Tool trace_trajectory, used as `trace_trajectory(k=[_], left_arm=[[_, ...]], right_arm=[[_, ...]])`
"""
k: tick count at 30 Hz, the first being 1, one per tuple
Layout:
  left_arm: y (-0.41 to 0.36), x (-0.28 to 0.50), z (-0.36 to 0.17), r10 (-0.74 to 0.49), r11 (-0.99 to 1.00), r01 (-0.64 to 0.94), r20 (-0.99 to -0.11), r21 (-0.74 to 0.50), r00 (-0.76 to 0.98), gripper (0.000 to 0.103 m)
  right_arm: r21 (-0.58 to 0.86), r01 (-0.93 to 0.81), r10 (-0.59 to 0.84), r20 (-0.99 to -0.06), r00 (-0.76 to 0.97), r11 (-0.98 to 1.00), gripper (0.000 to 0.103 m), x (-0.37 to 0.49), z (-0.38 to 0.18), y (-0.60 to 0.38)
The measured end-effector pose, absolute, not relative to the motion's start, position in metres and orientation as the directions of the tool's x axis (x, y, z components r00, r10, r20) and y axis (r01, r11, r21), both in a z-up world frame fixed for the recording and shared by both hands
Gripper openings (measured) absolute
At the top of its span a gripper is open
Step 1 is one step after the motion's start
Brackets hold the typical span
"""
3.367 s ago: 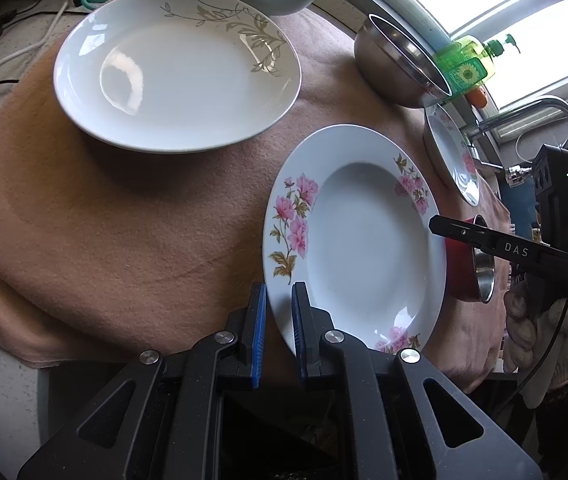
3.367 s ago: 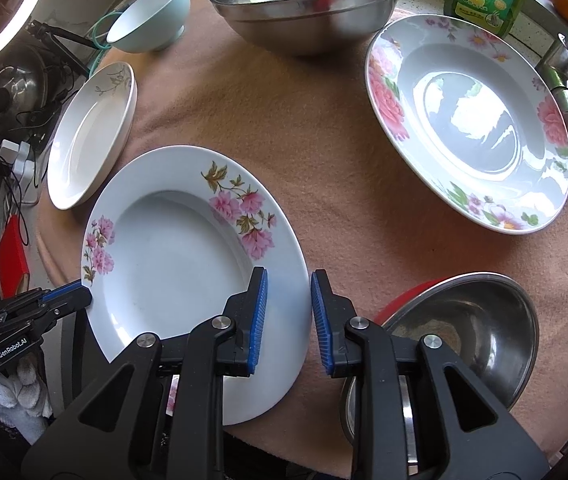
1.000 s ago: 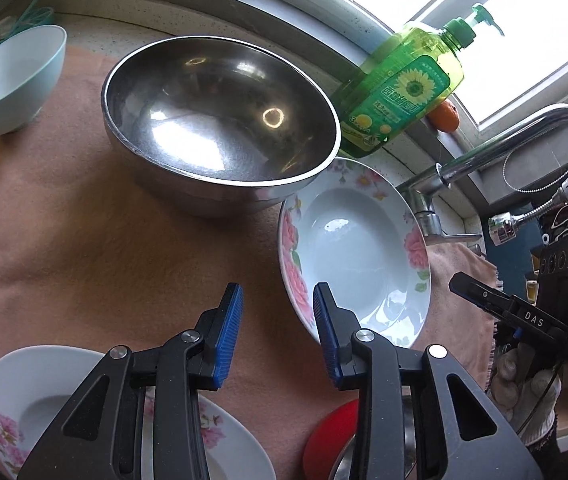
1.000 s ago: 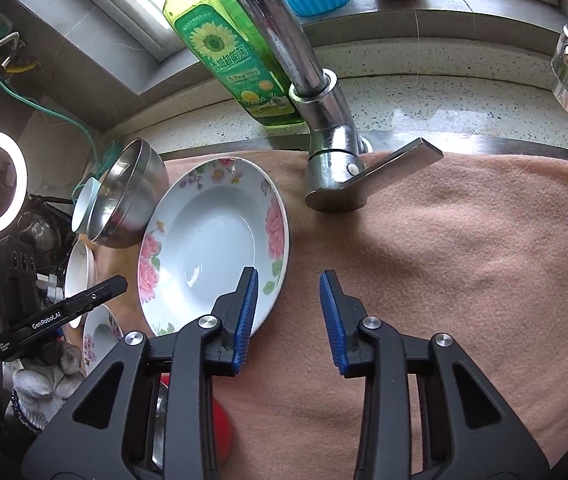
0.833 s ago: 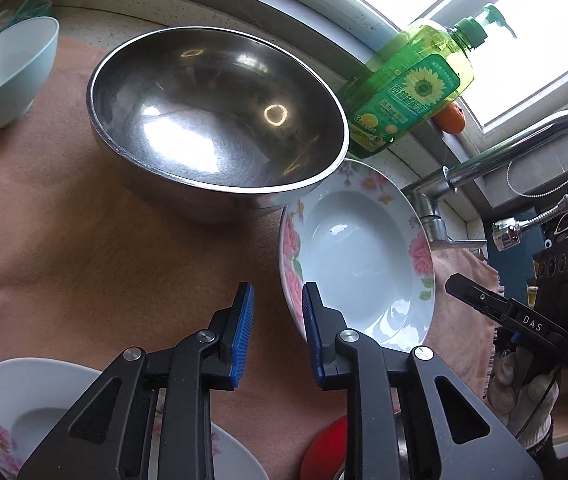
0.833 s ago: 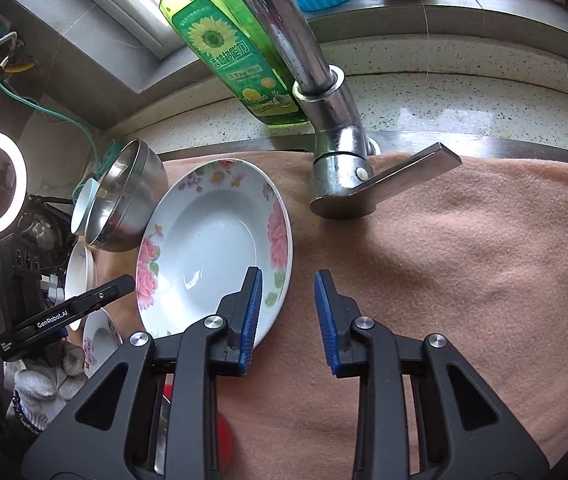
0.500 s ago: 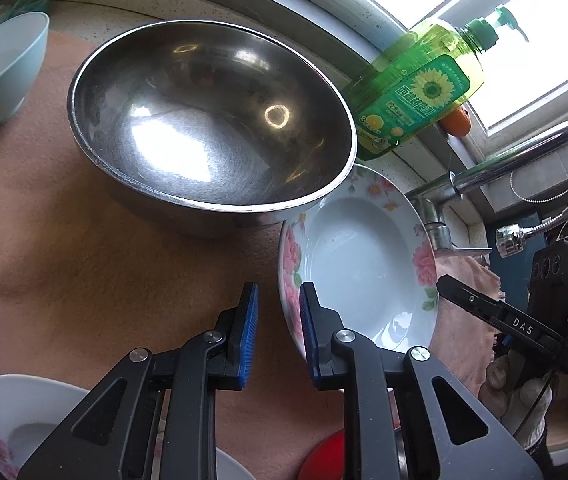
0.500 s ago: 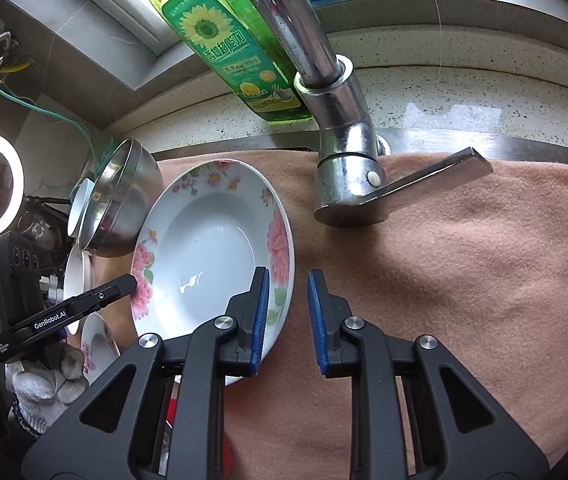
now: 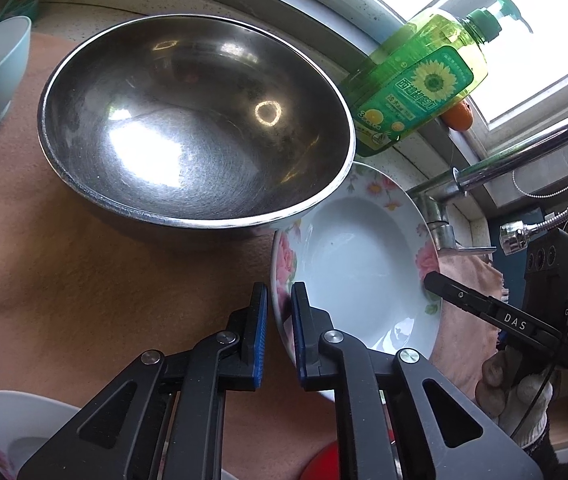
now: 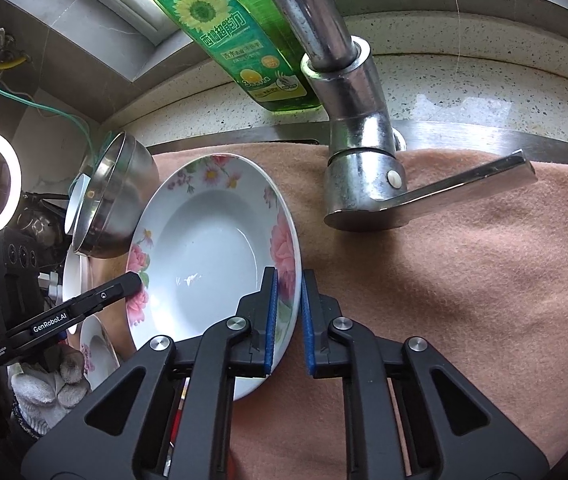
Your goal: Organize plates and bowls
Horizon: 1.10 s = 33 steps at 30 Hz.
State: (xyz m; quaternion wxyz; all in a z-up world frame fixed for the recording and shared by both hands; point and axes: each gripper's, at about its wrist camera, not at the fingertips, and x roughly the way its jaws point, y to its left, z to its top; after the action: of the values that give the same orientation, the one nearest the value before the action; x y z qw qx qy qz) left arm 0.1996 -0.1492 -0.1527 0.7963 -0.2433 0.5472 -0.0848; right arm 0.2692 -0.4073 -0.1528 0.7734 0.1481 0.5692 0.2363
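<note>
Floral plate (image 9: 364,264) rim between both tongs, left tongs (image 9: 280,332) and right tongs (image 10: 288,316) clenched on it

Tight quarters around the floral soup plate (image 9: 364,264): the big steel mixing bowl (image 9: 188,120) overhangs its far-left rim, touching or nearly so, closing that side. Behind it the green dish-soap bottle (image 9: 416,84) leans on the ledge, and the chrome faucet (image 10: 348,120) stands just beside the plate's right edge, its lever (image 10: 456,188) jutting out over the peach towel (image 10: 484,300). Right of the faucet the towel lies bare, plenty of passage there. The left gripper (image 9: 280,328) and right gripper (image 10: 288,316) occupy opposite rims. Nearer, a red-sided bowl (image 9: 324,464) crowds the low edge.
</note>
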Motion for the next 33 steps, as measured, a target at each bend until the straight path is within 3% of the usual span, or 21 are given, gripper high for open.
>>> trace_trajectory(k=[20, 33], left_arm=[[-0.166, 0.199, -0.145, -0.391, 0.890, -0.072, -0.833, -0.451, 0.392, 0.009], [-0.169, 0.191, -0.106, -0.414, 0.887, -0.002, -0.795, -0.463, 0.444, 0.009]], right_arm=[[0.472, -0.187, 0.507, -0.817, 0.274, 0.862, 0.011, 0.259, -0.140, -0.417], [0.480, -0.171, 0.509, -0.787, 0.350, 0.860, 0.011, 0.237, -0.099, -0.432]])
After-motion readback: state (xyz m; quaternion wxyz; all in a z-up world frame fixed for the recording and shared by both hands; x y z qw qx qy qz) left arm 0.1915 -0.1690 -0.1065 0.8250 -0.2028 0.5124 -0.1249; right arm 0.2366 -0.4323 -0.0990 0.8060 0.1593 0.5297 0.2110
